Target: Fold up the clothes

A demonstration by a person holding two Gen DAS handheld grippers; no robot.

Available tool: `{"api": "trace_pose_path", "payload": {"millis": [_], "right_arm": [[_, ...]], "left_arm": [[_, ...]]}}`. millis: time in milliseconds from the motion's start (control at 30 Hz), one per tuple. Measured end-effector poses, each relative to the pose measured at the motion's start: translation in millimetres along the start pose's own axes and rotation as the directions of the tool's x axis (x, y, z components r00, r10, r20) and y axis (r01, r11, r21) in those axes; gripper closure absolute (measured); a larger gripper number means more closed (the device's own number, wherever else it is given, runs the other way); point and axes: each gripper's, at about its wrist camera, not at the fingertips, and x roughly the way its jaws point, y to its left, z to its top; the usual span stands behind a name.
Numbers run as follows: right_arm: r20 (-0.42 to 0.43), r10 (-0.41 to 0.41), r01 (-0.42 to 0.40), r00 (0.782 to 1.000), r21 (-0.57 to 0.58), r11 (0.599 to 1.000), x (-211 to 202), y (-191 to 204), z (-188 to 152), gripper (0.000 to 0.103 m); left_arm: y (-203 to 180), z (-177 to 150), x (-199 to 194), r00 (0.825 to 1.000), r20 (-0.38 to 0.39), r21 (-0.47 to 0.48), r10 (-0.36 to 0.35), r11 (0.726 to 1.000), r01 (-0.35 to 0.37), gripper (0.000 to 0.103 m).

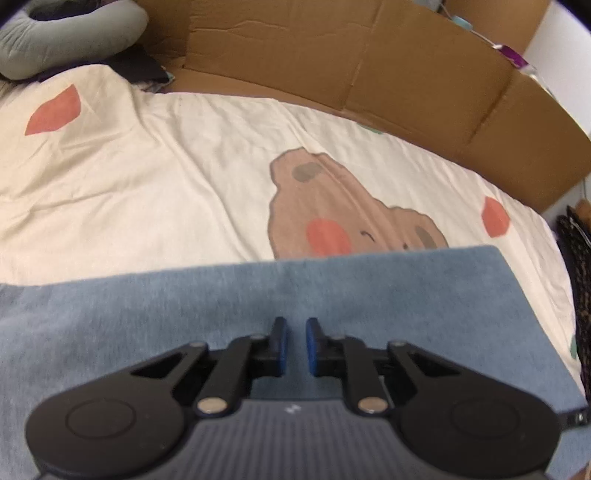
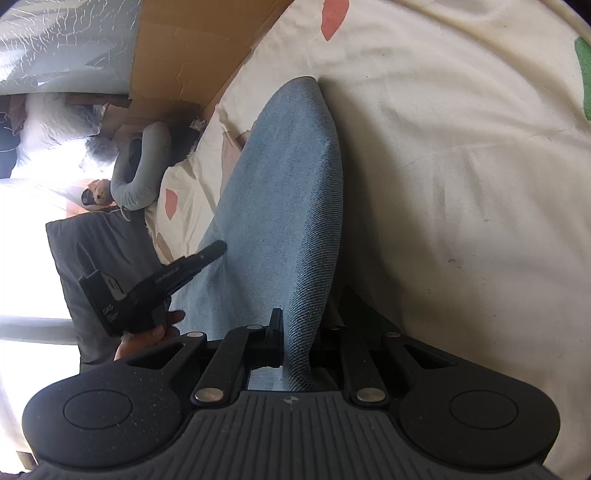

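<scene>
A light blue denim-like garment (image 1: 258, 314) lies flat on the cream bedspread (image 1: 147, 192), its far edge straight across the left wrist view. My left gripper (image 1: 296, 332) hovers over it with a narrow gap between its blue pads and nothing between them. In the right wrist view a raised fold of the same garment (image 2: 288, 192) runs up from my right gripper (image 2: 301, 321), which is shut on it; the cloth hides the right finger. The left gripper (image 2: 216, 250), held by a hand (image 2: 155, 334), reaches the garment's left edge there.
The bedspread carries a brown bear print (image 1: 332, 206) and red patches. Flattened cardboard (image 1: 369, 66) lines the bed's far side. A grey U-shaped pillow (image 1: 66, 33) lies at the far left corner, with a dark cushion (image 2: 103, 266) and a small teddy bear (image 2: 99, 190) beside it.
</scene>
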Motion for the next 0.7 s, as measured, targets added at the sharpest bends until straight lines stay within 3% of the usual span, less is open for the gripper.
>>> {"api": "trace_pose_path", "payload": {"millis": [333, 700], "right_arm": [[0.069, -0.013, 0.013, 0.998, 0.003, 1.0, -0.9, 0.9, -1.7, 0.093], [0.1, -0.027, 0.025, 0.995, 0.023, 0.999, 0.0, 3.1, -0.8, 0.093]], "left_arm": [[-8.3, 20.0, 8.6, 1.0, 0.026, 0.027, 0.011, 1.0, -0.012, 0.091], [-12.1, -39.2, -27.4, 1.0, 0.022, 0.108, -0.013, 0.994, 0.01, 0.087]]}}
